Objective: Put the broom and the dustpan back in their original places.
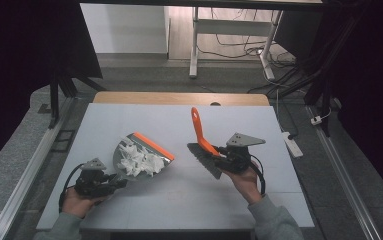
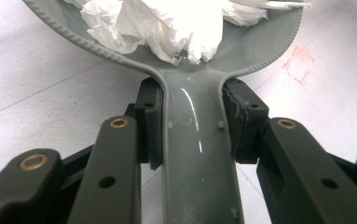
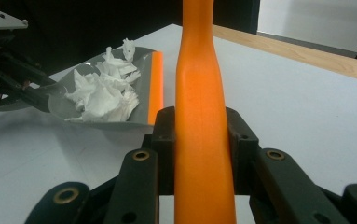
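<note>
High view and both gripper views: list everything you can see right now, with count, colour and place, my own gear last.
dustpan: one, grey with an orange lip, left of the table's middle, its handle clamped in the left gripper.
crumpled paper: one pile, white, lying in the dustpan.
brush: one, orange handle and dark bristles, right of middle, handle pointing away from the person, held by the right gripper.
table: one, pale grey top with a wooden far edge.
power strip: one, white, on the floor right of the table.
left gripper: one, black, shut on the dustpan handle.
right gripper: one, black, shut on the brush handle.
</note>
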`<state>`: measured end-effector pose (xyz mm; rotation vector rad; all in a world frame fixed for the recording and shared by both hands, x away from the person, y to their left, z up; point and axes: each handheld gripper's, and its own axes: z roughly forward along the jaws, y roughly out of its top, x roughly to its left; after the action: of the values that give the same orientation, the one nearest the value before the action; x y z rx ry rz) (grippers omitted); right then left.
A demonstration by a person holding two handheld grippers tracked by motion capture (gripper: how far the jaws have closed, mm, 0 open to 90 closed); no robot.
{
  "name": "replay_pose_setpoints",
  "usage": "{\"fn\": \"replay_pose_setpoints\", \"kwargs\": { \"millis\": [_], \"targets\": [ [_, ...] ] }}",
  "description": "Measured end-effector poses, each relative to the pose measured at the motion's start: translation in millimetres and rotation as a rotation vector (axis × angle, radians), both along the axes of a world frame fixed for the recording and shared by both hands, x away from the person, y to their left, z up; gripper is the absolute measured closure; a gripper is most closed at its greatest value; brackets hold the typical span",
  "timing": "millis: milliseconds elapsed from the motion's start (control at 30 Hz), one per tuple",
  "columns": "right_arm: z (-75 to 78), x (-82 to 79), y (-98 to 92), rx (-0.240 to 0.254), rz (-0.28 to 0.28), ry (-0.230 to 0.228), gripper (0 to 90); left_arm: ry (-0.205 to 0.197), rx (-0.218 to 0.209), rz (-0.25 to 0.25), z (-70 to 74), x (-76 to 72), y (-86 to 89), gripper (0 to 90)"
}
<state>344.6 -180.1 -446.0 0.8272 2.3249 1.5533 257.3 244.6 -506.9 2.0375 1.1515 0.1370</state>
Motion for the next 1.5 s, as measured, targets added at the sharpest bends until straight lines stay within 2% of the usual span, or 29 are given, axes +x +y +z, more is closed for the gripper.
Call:
{"fn": "replay_pose_setpoints", "kwargs": {
  "millis": [200,600,1167,1367,1500],
  "targets": [
    [-1.4,-0.1,-9.4,0.002,-0.011,0.009,69.8,-0.019,-0.005,0.032,1.3,-0.7,2.5,61.8],
    [-5.7,-1.7,-28.4,0.005,-0.031,0.022,69.8,-0.026,-0.018,0.108,1.0,-0.5,8.6,61.8],
    [-15.3,-11.3,-51.0,-0.012,-0.052,0.054,69.8,0.002,-0.059,0.270,-2.8,0.0,16.3,61.8],
    [-16.3,-13.6,-59.2,-0.001,-0.051,0.063,69.8,0.012,-0.074,0.315,-5.3,-0.2,9.4,61.8],
    [-17.5,-16.1,-68.0,0.005,-0.054,0.070,69.8,0.019,-0.067,0.340,-8.0,0.1,3.7,61.8]
  ]
}}
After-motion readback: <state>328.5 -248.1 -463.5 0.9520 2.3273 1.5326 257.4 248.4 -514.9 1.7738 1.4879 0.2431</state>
